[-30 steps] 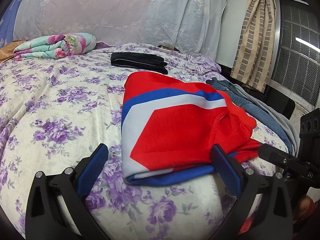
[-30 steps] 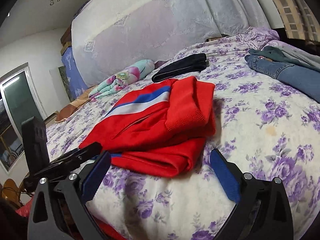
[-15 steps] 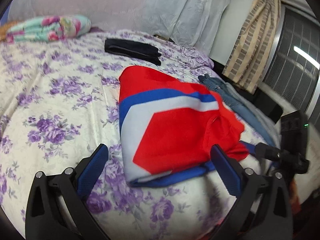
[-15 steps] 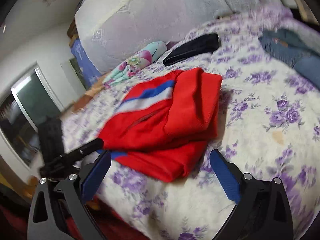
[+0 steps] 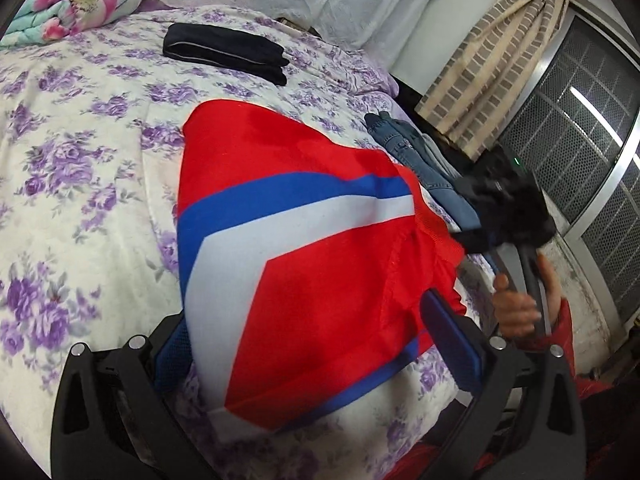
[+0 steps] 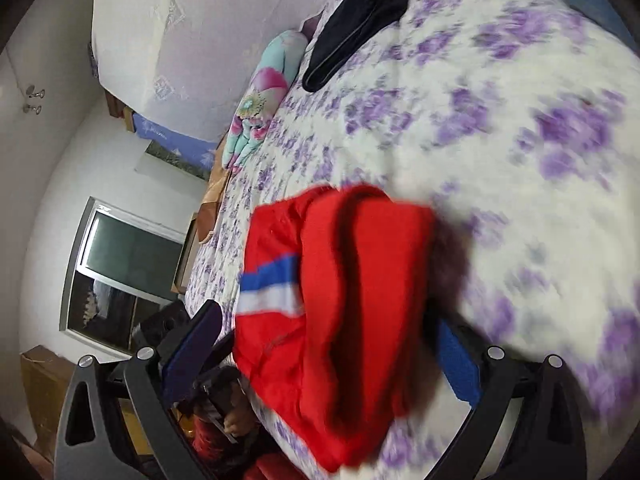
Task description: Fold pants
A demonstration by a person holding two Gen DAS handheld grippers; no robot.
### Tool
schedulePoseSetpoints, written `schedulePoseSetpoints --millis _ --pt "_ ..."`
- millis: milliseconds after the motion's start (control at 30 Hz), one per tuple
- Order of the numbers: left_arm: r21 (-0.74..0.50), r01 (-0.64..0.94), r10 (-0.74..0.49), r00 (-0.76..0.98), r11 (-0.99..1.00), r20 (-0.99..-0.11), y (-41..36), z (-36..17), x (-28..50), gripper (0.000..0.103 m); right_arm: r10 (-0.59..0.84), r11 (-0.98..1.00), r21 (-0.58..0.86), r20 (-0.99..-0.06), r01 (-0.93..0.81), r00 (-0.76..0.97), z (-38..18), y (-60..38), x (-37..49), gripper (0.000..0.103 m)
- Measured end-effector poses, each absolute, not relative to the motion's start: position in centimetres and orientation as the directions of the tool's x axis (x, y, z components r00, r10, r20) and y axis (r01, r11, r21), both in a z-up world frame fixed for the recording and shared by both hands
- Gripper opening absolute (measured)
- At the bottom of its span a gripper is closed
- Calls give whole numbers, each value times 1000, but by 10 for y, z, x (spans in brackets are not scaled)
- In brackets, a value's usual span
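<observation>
In the left wrist view, the folded red pants with a blue and white chevron band fill the centre of the frame, lying on a bedspread printed with purple flowers. The left gripper sits at the bottom of the frame with its blue-padded fingers spread wide, one on each side of the near end of the pants — the fabric lies between them, but the jaws are not closed on it. At the right edge a hand in a red sleeve grips the handle of the right gripper, which shows only as a dark blur against the pants' right edge. A folded black garment lies in the upper part of the frame, a floral bundle at the upper left, blue jeans at the right of the pants, and a checked curtain hangs at the upper right.

In the right wrist view, tilted and blurred, the pants sit at lower centre on the bedspread. The right gripper is wide open, its blue fingers flanking the red cloth without clamping it. The black garment lies at the top, the floral bundle to its left, and a window shows at the left edge.
</observation>
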State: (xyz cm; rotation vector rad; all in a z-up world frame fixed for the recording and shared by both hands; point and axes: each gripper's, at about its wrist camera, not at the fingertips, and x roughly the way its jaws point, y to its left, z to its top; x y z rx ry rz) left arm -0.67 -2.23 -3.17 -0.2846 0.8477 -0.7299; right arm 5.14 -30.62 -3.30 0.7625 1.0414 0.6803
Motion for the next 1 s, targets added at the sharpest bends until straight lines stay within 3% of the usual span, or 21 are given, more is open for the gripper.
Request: schedulePoseSetpoints --millis 233,333,500,567,733,867,967,1000 --pt "-479 500 -686 425 722 -590 -30 -33 -2 99 807 566 793 -478 -225 346 -32 -292 68 99" --pt "-508 495 -704 402 705 -585 -26 -33 2 99 823 542 800 -444 -257 354 -32 -304 55 93" --pt "-589 454 -743 367 669 -561 -18 -33 12 99 766 617 757 -518 -212 380 -29 -309 44 94" --pt "-581 456 -737 365 674 -568 -24 -33 17 99 741 652 732 -557 -200 375 -29 -303 53 99" --pt "-565 486 -743 383 667 -549 -30 -35 18 98 687 722 649 -630 -239 363 -30 -273 85 100" --pt "-599 487 -772 381 635 -508 -21 -37 16 98 701 708 648 -597 -280 390 -31 -274 73 99" --pt "-576 490 -756 395 654 -522 -25 -36 13 98 713 696 653 -584 -297 388 -29 -277 60 94" --pt "-572 491 -753 399 657 -523 -26 -36 13 98 701 709 638 -595 -300 393 -29 -276 57 87"
